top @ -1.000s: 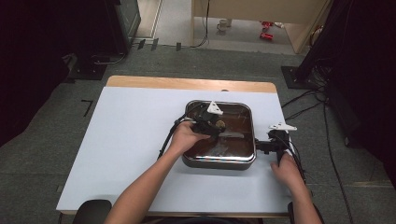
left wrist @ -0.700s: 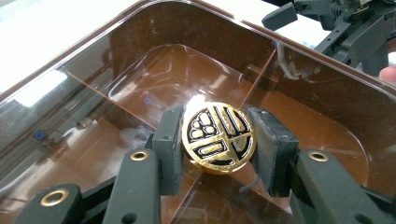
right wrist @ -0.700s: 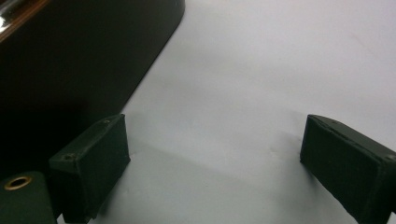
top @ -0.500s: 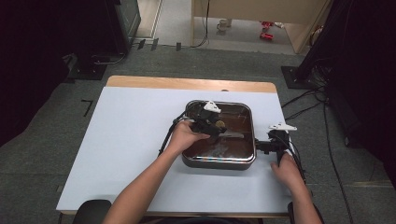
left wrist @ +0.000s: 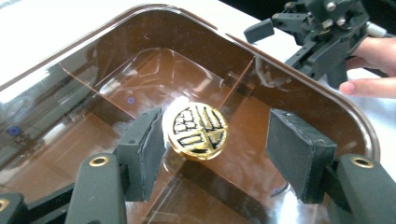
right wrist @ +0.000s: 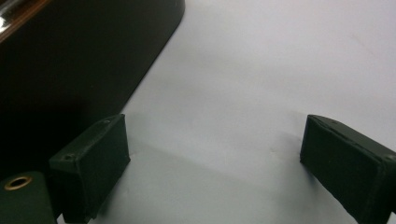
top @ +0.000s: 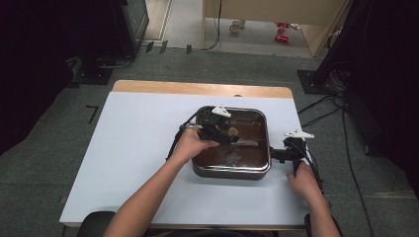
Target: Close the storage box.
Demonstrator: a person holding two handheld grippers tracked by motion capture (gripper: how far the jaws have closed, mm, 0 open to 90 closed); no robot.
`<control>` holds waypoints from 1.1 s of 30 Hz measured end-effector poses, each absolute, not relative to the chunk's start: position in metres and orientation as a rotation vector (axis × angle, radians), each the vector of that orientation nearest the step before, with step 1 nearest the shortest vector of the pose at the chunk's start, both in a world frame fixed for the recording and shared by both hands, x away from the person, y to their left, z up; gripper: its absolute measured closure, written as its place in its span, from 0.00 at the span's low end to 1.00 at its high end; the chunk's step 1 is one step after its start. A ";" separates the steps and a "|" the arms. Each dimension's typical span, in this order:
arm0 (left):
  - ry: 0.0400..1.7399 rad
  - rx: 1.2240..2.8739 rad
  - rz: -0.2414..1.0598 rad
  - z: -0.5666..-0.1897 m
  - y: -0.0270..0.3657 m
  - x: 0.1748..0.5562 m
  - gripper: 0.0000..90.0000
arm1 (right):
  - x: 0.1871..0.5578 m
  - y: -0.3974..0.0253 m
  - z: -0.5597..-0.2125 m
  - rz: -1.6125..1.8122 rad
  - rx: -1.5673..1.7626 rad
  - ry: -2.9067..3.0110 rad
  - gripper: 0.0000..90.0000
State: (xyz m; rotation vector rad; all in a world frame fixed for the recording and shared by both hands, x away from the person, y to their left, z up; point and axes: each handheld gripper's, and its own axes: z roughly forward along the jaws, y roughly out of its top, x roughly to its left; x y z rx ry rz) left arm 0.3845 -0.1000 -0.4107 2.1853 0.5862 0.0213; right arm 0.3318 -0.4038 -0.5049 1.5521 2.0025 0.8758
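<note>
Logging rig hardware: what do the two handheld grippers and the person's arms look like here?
Both are black, each topped by a pale three-cornered plate. The left gripper has two blocky dark foam-like pads on arms with brass-ringed holes; a black cable trails from it. The right gripper has the same dark pads. Forearms are bare, no sleeves in view.

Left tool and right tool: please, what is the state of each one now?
Left tool: open, jaws on either side of the gold coin in the pan, not closed on it.
Right tool: open, holding nothing, over the table.
</note>
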 end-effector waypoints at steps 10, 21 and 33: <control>0.591 2.205 0.044 -0.402 -0.088 0.377 0.37 | 0.332 -0.404 -0.505 0.875 1.552 2.004 0.08; 0.633 2.182 0.054 -0.399 -0.065 0.370 0.36 | 0.332 -0.404 -0.505 0.875 1.551 2.002 0.08; 0.678 2.152 0.084 -0.399 -0.037 0.361 0.35 | 0.332 -0.404 -0.505 0.876 1.553 2.001 0.08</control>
